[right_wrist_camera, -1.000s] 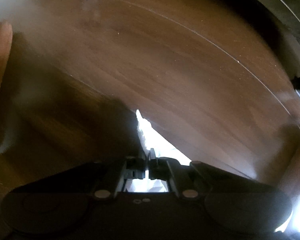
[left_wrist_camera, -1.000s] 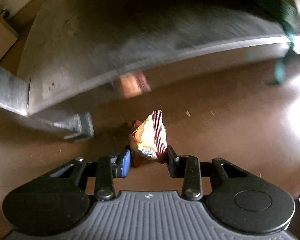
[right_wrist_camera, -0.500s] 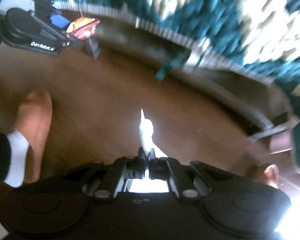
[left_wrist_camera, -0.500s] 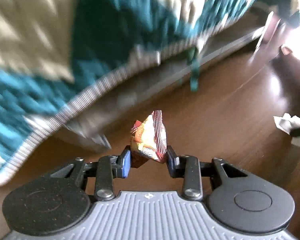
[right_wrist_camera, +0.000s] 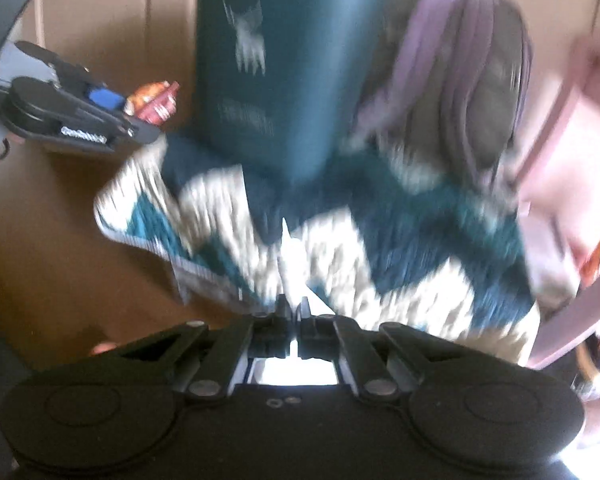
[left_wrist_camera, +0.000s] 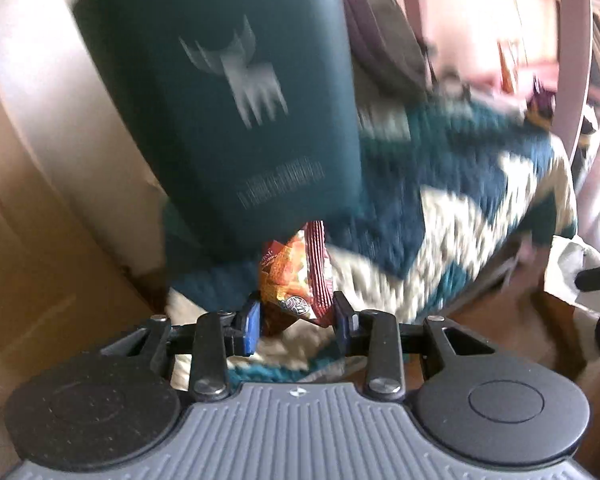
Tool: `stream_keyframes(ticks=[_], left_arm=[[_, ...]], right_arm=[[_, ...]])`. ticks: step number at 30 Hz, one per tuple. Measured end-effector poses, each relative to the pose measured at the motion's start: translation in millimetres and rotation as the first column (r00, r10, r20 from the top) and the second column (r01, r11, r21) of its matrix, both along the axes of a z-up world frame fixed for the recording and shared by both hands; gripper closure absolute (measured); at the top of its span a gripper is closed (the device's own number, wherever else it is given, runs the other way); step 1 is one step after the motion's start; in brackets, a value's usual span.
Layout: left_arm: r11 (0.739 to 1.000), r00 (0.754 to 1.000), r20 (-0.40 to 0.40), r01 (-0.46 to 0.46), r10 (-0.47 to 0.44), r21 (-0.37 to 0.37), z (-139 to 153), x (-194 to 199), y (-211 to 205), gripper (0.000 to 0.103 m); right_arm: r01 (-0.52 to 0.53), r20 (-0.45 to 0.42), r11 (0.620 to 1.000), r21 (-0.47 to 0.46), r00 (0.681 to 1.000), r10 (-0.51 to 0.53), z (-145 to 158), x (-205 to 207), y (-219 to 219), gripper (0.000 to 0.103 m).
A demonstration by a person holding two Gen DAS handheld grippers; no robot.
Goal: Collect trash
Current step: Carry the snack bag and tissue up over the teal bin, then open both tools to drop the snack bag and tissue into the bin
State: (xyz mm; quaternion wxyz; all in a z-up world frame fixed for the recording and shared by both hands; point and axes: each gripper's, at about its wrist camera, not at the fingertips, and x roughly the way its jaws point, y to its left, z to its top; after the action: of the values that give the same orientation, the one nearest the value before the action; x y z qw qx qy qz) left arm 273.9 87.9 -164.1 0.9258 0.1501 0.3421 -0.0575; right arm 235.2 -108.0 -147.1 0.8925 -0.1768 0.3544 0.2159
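Observation:
My left gripper (left_wrist_camera: 296, 312) is shut on a crumpled orange and red snack wrapper (left_wrist_camera: 296, 272), held up in front of a dark teal bin (left_wrist_camera: 220, 104) with a white logo. My right gripper (right_wrist_camera: 294, 308) is shut on a white crumpled paper (right_wrist_camera: 290, 256). That paper also shows at the right edge of the left wrist view (left_wrist_camera: 572, 276). In the right wrist view the left gripper (right_wrist_camera: 112, 114) with the wrapper (right_wrist_camera: 154, 104) is at upper left, beside the bin (right_wrist_camera: 272, 68). Both views are blurred by motion.
A teal and white patterned blanket (left_wrist_camera: 480, 184) lies on the surface under the bin. A purple-grey bag (right_wrist_camera: 472, 80) sits behind it at the right. Cardboard boxes (left_wrist_camera: 32, 240) stand at the left. A pink chair frame (left_wrist_camera: 572, 80) is at the right.
Both grippers have risen from the dark wooden floor, past the blanket's edge, up to the bin's level. Each still holds its piece of trash.

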Motion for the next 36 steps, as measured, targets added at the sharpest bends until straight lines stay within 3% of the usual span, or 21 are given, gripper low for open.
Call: stream_keyframes(ticks=[4,10,14,18,22,27,31,36], left_arm=[[1.000,0.998,0.060,-0.019,0.020,-0.022,57.8,-13.4,-2.0,0.068],[0.999,0.991,0.128,-0.041,0.044,-0.022,112.6,-30.6,-5.7,0.068],[0.998,0.983,0.173,-0.050,0.054,-0.027,157.3,-28.6,-8.8,0.068],[0.995,0.976,0.202,-0.060,0.076,-0.085,191.9,-12.5,-8.1,0.068],[0.986,0.968,0.227,-0.071,0.104,-0.150,219.9,13.2,-1.7,0.068],[0.977,0.957,0.245,-0.113,0.155,-0.179,243.2,48.3,11.2,0.067],[0.974,0.951,0.247,-0.146,0.187,-0.174,247.2,77.1,20.5,0.067],[0.967,0.961,0.180,-0.177,0.210,-0.184,239.9,120.3,33.0,0.067]], right_arm=[[-0.016,0.084,0.999,0.047,0.996,0.012,54.4,3.0,4.5,0.102],[-0.027,0.184,0.992,0.120,0.983,0.004,130.8,23.8,10.6,0.102],[-0.045,0.274,0.991,0.126,0.962,0.009,170.9,42.7,21.9,0.102],[-0.060,0.330,0.989,0.134,0.944,0.013,196.8,64.4,34.6,0.102],[-0.063,0.369,0.987,0.148,0.929,0.004,214.6,91.6,48.7,0.102],[-0.055,0.373,0.981,0.184,0.928,-0.018,223.0,120.9,65.2,0.102],[-0.041,0.340,0.978,0.206,0.940,-0.032,216.6,151.3,77.5,0.102],[-0.010,0.268,0.977,0.211,0.962,-0.048,194.8,186.0,91.1,0.102]])
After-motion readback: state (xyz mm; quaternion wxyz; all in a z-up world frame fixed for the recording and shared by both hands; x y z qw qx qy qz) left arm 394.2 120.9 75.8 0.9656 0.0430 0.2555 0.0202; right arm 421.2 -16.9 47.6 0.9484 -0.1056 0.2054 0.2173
